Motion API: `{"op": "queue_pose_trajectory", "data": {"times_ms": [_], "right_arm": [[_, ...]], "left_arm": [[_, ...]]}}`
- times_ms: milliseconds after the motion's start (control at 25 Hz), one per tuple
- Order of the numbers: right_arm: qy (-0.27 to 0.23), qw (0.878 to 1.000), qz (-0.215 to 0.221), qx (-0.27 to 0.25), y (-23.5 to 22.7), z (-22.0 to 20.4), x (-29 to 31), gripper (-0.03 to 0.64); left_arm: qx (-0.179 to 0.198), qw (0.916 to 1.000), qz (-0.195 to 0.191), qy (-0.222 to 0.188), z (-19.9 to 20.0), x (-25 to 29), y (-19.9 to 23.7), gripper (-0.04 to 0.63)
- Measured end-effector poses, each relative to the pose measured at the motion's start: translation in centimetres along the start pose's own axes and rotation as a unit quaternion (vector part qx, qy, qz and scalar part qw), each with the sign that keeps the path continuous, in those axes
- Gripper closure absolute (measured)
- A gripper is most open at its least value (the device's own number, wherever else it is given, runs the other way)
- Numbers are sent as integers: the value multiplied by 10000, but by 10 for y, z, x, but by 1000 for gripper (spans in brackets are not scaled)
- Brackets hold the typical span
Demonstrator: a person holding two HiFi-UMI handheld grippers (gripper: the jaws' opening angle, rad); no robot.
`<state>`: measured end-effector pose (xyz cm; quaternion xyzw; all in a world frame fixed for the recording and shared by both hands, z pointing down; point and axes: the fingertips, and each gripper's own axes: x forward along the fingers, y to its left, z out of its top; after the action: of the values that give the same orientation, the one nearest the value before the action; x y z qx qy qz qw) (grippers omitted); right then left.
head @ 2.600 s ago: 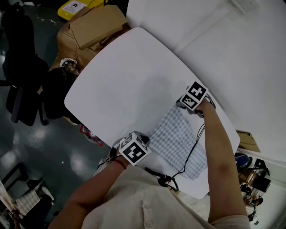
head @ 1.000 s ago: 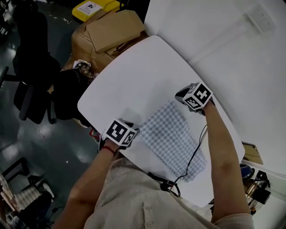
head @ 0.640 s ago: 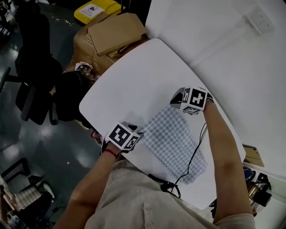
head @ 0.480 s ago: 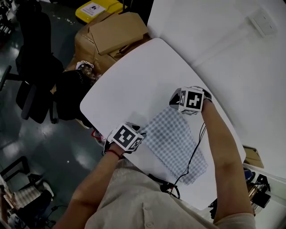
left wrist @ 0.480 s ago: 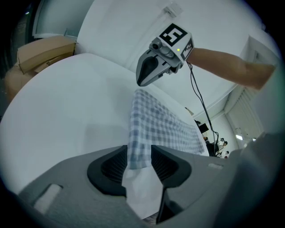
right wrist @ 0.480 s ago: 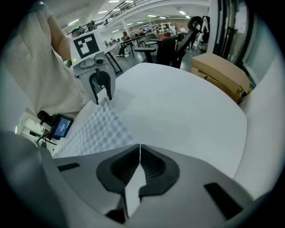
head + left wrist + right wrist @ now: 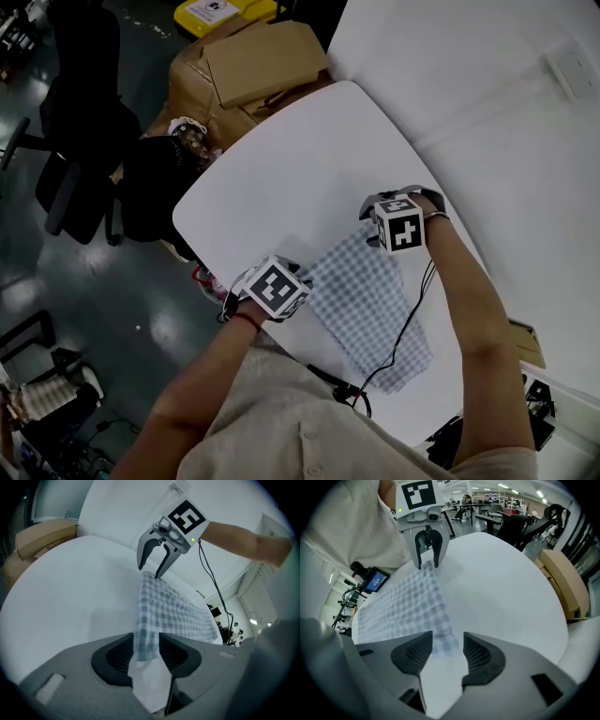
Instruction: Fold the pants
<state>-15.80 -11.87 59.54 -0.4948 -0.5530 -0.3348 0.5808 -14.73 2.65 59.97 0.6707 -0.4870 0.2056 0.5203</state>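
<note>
- The checked pants [image 7: 370, 300] lie flat as a long narrow band on the white surface [image 7: 281, 178]. They sit near its edge on the person's side, and one short end lies between the two claws.
- That end's two corners each lie in the gap of one claw, with the cloth resting on the surface rather than lifted.
- The right claw [image 7: 447, 649] has just sprung open. A moment ago it was clenched on its corner, and now its pads stand wide of the checked cloth lying between them, so that corner is released.
- The left claw [image 7: 146, 649] has also eased open a little. Its jaws stand partly apart astride the other corner, and the cloth between them looks slack, so I judge it let go rather than pinched.
- In the head view the right claw's marker cube shows a different face than half a second earlier, so that wrist has rolled. The band itself has hardly shifted.
- With both corners set down, this end seems placed and squared. Any further fold calls for a fresh grip, probably on this end or the far one.
- A black cable [image 7: 408, 309] trails across the pants from the right arm and could drag the cloth.
- Cardboard boxes [image 7: 253, 61] stand beyond the surface, well apart from the work.
</note>
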Motion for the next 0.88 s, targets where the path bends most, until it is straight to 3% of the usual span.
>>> {"op": "queue_pose_trajectory", "data": {"times_ms": [240,400,600,760,880], "right_arm": [[224,9994,264,-91,-2,-4,16,405],[359,9982,452,-147,3,-6,25,448],[354,9977,562,125,6,-10,30,499],[306,9979,519,233,6,-11,28,540],[169,9990,258,336,-1,-7,21,555]], "left_arm": [[-26,9997,-23,235,-6,9,1,436],[47,9993,91,367,-11,17,2,444],[-144,9988,-79,452,-16,18,0,537],[-187,9987,-111,472,-15,16,0,552],[-223,9989,-66,415,-11,8,8,554]]}}
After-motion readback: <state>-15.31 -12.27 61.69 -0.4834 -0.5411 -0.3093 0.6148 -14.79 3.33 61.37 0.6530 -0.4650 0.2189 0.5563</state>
